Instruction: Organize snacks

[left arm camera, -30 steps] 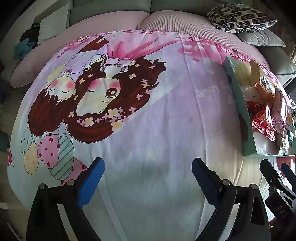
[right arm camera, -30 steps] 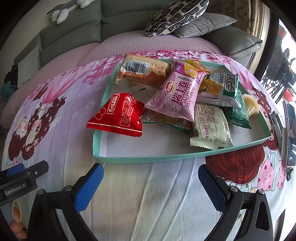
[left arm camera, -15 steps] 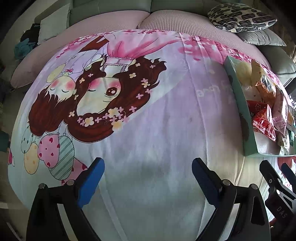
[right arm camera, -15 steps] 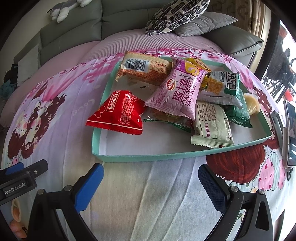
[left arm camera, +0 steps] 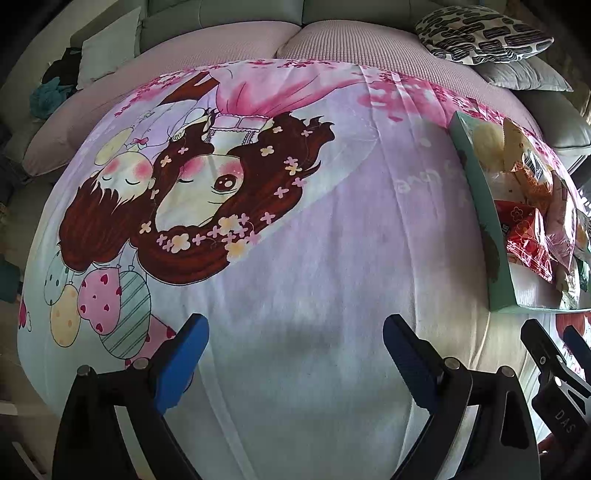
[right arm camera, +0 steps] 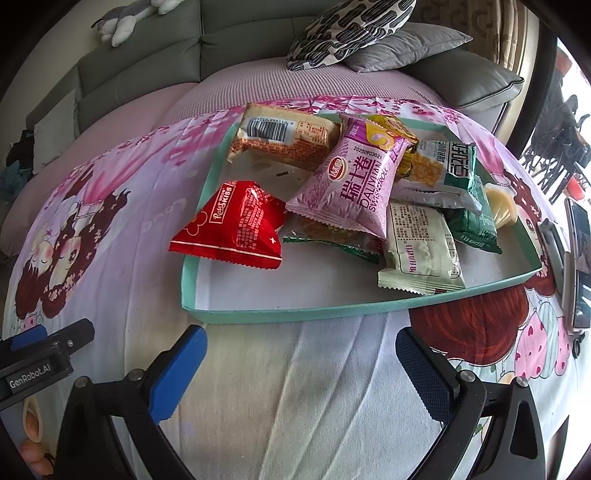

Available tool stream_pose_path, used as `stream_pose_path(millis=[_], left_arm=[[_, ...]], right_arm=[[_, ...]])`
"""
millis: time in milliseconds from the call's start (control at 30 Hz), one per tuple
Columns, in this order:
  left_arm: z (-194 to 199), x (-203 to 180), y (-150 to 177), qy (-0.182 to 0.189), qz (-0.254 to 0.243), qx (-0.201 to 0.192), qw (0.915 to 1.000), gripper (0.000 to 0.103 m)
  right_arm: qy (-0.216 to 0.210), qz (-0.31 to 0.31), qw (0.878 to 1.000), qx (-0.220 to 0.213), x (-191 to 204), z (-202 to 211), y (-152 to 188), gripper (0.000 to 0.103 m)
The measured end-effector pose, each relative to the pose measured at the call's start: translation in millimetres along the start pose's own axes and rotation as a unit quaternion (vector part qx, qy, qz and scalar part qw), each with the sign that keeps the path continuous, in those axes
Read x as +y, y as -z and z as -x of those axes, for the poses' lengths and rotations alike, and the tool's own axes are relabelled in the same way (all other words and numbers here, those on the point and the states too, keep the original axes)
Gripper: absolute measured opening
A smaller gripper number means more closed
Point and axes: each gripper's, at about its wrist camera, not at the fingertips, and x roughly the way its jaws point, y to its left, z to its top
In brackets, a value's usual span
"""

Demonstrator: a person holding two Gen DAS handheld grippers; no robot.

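A shallow teal tray (right arm camera: 295,314) lies on a cartoon-print cloth and holds several snack packets: a red one (right arm camera: 236,225) at the left, a pink swiss-roll packet (right arm camera: 354,181) in the middle, an orange-and-white one (right arm camera: 284,134) at the back, pale green ones (right arm camera: 421,247) at the right. My right gripper (right arm camera: 301,354) hangs open just in front of the tray's near wall, nothing between its blue pads. My left gripper (left arm camera: 295,343) stands open over bare cloth; the tray (left arm camera: 480,206) sits at the far right of its view.
The cloth (left arm camera: 295,240) covers a low rounded surface in front of a grey sofa with patterned and grey cushions (right arm camera: 354,29). A phone-like device (right arm camera: 576,258) lies right of the tray. Each gripper's body shows in the other's view, and fingers of a hand (right arm camera: 33,450) show at lower left.
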Motion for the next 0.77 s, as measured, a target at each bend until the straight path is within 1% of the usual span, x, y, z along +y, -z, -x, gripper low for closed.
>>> stream_pose_path(millis=[333, 567, 767], left_arm=[[-0.8, 0.3, 0.3, -0.002, 0.0, 0.001, 1.0, 0.095], [3.3, -3.7, 0.6, -0.008, -0.008, -0.013, 0.9998, 0.095], [1.1, -2.4, -0.1, -0.004, -0.006, -0.007, 1.0, 0.095]], right_arm=[[0.0, 0.0, 1.0, 0.0, -0.2, -0.5, -0.1, 0.103], [0.0, 0.001, 1.0, 0.001, 0.1, -0.9, 0.5, 0.103], [-0.001, 0.001, 1.0, 0.002, 0.0, -0.9, 0.2, 0.103]])
